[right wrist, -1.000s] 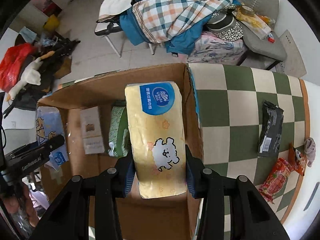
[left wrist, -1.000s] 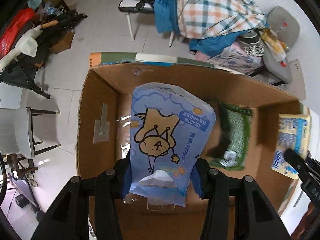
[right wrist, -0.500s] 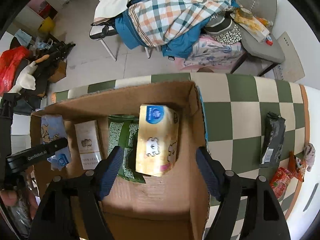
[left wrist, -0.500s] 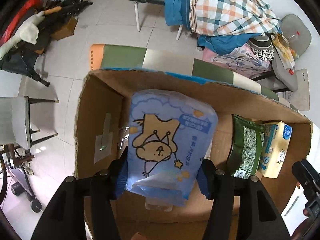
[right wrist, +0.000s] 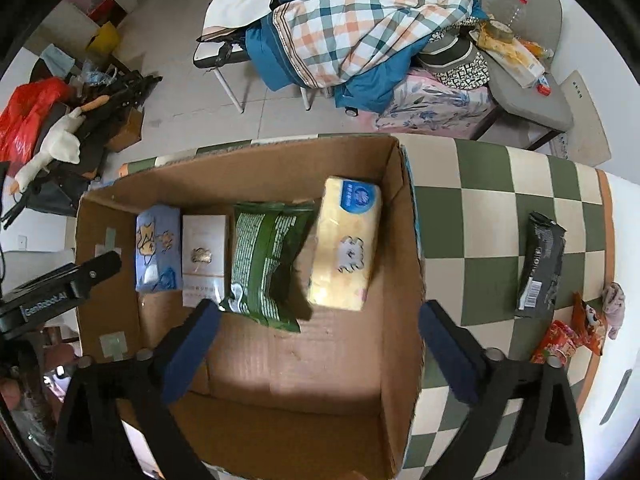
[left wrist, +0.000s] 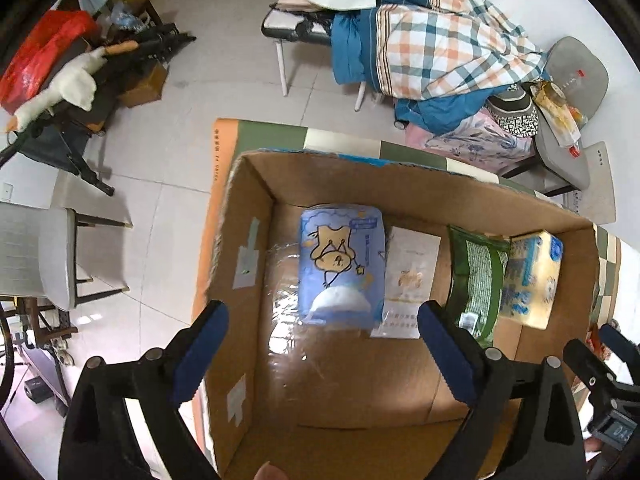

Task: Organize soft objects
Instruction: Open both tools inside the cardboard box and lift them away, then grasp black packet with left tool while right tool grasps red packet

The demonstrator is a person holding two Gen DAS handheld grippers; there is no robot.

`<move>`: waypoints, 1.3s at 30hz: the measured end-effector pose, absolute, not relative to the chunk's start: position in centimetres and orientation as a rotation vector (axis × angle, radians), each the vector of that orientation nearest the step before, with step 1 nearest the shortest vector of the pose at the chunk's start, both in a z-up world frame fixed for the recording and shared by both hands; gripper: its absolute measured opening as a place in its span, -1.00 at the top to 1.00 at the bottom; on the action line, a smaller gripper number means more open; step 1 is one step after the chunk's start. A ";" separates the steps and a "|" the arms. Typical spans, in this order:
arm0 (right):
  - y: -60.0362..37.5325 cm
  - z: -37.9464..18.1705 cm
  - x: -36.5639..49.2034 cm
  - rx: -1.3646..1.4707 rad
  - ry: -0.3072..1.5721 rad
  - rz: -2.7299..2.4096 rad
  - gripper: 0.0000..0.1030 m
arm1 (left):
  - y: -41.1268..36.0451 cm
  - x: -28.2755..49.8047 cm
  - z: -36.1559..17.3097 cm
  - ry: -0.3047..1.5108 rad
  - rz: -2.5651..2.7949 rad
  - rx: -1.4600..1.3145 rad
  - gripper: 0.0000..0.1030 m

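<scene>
— How far along would you say they are?

— Well on. Four soft packs lie in a row on the floor of the cardboard box (right wrist: 404, 248): the blue tissue pack (left wrist: 342, 270) nearest the far-left wall, a white pack (left wrist: 408, 276) just beside it, then the green pouch (right wrist: 268, 264), then the yellow tissue pack (right wrist: 346, 248) against the right wall.

— And what's left?

— On the checkered counter (right wrist: 484, 216), outside the box, there's a black packet (right wrist: 540, 266), a red snack bag (right wrist: 560, 340) and a small pinkish soft thing at the edge that I can't make out. If those count, they're the remainder.

— Are the grippers carrying anything?

— No. The left gripper (left wrist: 320, 356) hangs over the blue pack with its jaws opening wide, nothing pressed between them. The right gripper (right wrist: 316, 354) is the same above the box, jaws opening, the yellow pack lying free below.

— So what changed in the last second?

— A second ago each one had its pack clamped, blue in the left, yellow in the right, held over the box. Half a second ago the yellow pack was already down while the blue one was between the left jaws. Now both are resting in the box, and the left gripper has lifted a little.
</scene>
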State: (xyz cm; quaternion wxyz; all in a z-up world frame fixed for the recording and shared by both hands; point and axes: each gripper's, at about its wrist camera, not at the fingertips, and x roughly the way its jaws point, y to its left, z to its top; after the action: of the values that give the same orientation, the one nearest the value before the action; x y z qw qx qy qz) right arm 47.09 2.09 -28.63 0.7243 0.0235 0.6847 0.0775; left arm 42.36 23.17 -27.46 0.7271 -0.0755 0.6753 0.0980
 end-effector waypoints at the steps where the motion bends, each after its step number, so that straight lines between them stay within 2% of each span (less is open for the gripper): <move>1: 2.0 -28.3 46.6 0.040 1.502 0.168 -1.00 | 23.0 42.0 -27.2 1.480 0.218 -0.162 -0.88; 17: -0.1 -25.2 37.5 -0.026 1.447 0.163 -1.00 | 17.6 32.2 -21.8 1.325 0.181 -0.059 -0.90; 27: -1.8 -19.5 30.9 0.009 1.346 0.214 -1.00 | 15.8 26.9 -16.8 1.238 0.185 -0.091 -0.90; 39: -6.0 -15.4 28.2 0.140 1.305 0.281 -1.00 | 10.2 26.0 -12.1 1.176 0.125 0.013 -0.90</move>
State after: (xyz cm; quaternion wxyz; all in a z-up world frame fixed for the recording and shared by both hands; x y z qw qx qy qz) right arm 28.23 -6.04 -15.44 0.7831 0.0649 0.6047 0.1300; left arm 26.01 10.24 -12.14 0.8302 0.0063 0.5543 0.0589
